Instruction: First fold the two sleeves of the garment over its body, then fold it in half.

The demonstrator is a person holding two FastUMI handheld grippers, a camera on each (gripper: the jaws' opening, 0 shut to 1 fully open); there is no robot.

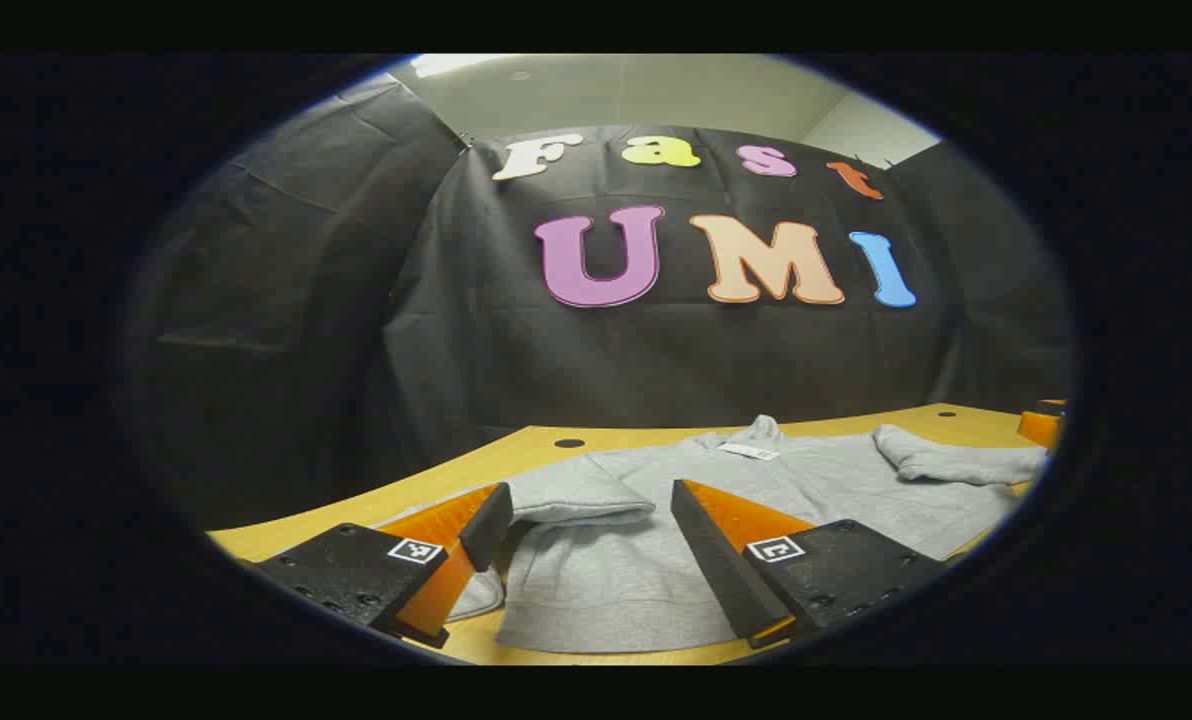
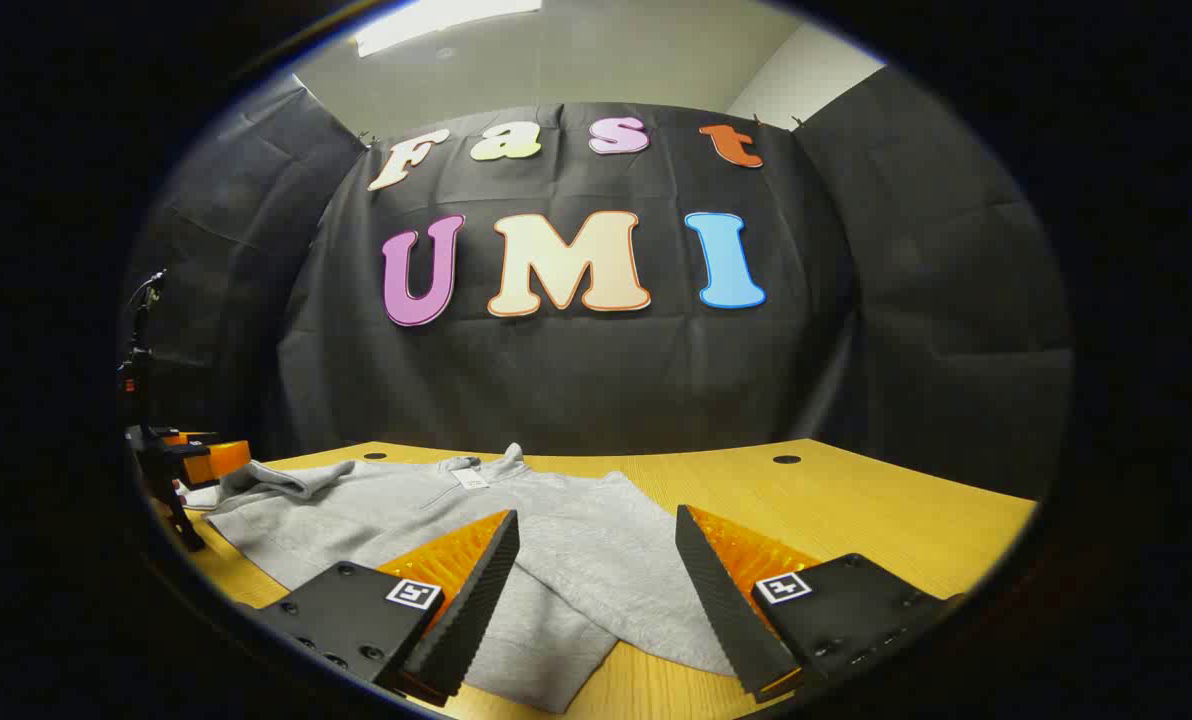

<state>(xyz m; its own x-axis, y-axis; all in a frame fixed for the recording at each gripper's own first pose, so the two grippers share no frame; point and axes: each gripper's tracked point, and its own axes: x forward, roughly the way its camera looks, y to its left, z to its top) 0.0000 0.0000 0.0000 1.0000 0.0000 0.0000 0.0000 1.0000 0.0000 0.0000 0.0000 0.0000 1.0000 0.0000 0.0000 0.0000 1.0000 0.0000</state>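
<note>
Both grippers, left gripper (image 1: 586, 555) and right gripper (image 2: 596, 600), hover released over the grey sweatshirt's (image 2: 556, 540) hem, its sleeves already folded, collar lying farther away.

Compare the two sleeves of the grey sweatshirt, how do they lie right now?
In the left gripper view, the near sleeve is folded over the sweatshirt body, its rounded fold between the open left gripper fingers. The far sleeve lies bunched out at the body's edge, away from those fingers. The near one looks smooth, the far one rumpled. Both are grey and rest on the table.
</note>
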